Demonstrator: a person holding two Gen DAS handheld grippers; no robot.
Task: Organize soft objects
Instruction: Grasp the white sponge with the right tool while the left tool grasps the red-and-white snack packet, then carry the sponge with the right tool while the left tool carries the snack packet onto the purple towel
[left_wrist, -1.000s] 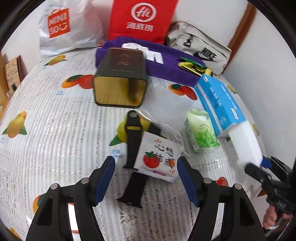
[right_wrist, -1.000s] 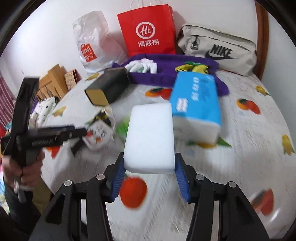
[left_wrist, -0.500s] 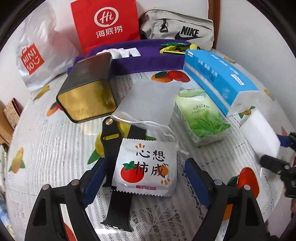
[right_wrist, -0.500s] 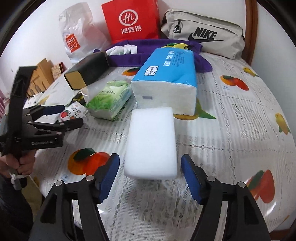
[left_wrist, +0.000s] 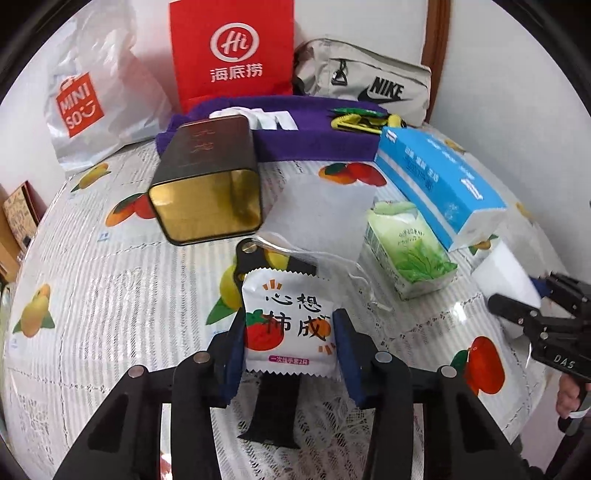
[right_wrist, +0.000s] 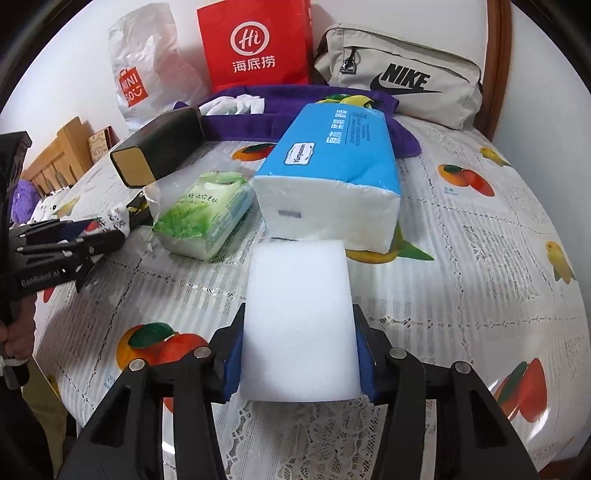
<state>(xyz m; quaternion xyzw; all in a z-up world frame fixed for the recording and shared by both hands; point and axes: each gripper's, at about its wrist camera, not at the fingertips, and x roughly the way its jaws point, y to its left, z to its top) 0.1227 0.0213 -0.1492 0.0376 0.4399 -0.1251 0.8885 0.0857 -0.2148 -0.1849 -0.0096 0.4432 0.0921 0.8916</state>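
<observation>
Left gripper (left_wrist: 290, 349) closing on a small white sachet printed with a tomato and dark characters (left_wrist: 289, 325), blue pads (left_wrist: 345, 354) flush against both side edges. Sachet lying partly over a black watch strap (left_wrist: 275, 408) on the fruit-print lace-covered tablecloth (left_wrist: 110, 295), near edge of the table. Just beyond it, a clear plastic pouch (left_wrist: 317, 212); farther left, a dark rectangular tin with a gold end (left_wrist: 208, 184) on its side.

Right gripper (right_wrist: 298, 354) closing too, pads (right_wrist: 364, 365) pressed on the two long sides of a white rectangular sponge block (right_wrist: 299, 325), far end of the block close to a blue-and-white pack of tissues (right_wrist: 328, 181). To the left of that pack, a smaller green-printed tissue packet (right_wrist: 201, 216). Same block visible at the far right of the left view.

Along the far edge: purple towel (left_wrist: 314, 140), red paper bag with a white Hi logo (left_wrist: 232, 51), white Miniso plastic bag (left_wrist: 85, 96), grey Nike pouch (right_wrist: 402, 77).
</observation>
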